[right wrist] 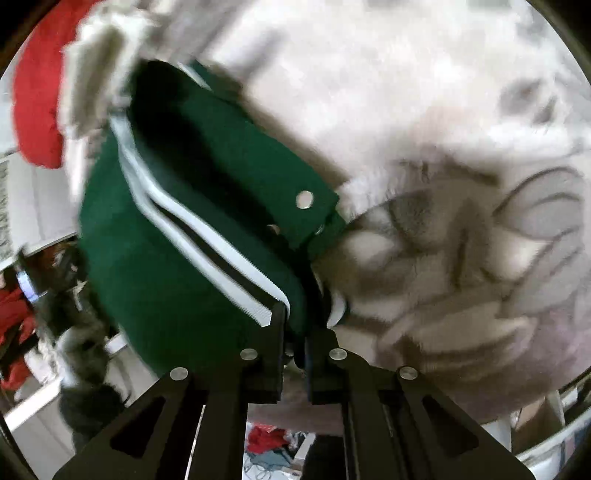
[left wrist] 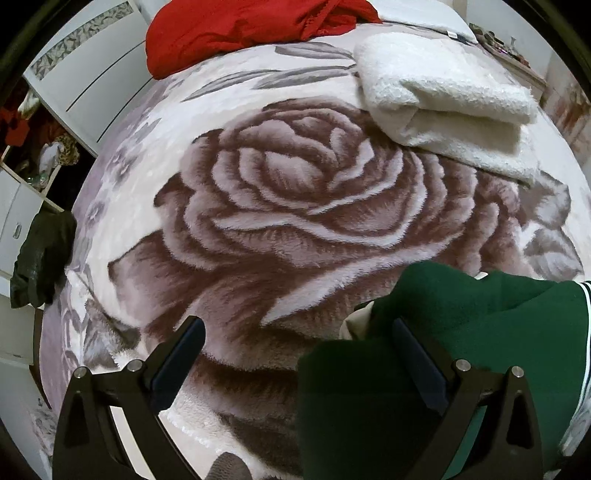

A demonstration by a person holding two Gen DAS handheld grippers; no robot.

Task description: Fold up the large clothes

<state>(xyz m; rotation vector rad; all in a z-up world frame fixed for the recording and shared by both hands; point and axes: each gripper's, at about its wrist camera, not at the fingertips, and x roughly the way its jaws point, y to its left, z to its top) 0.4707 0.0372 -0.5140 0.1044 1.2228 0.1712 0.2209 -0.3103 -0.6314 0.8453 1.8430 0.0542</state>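
A dark green jacket [left wrist: 480, 332] with white and black striped trim lies bunched at the lower right of the left wrist view, on a rose-patterned blanket [left wrist: 295, 192]. My left gripper [left wrist: 297, 332] stands open just above the blanket, and its right finger [left wrist: 410, 343] rests against the green cloth. In the blurred right wrist view, my right gripper [right wrist: 297, 321] is shut on the jacket [right wrist: 166, 277] at its striped edge [right wrist: 207, 236]. The cloth hangs up and to the left from the jaws, and a metal snap [right wrist: 304, 200] shows on a flap.
A folded white fleece [left wrist: 443, 99] lies at the blanket's far right and a red garment [left wrist: 240, 29] at the far edge. White cabinets [left wrist: 92, 81] stand to the left, with a dark garment [left wrist: 40, 258] hanging off the bedside. Clothes lie on the floor [right wrist: 266, 439] below.
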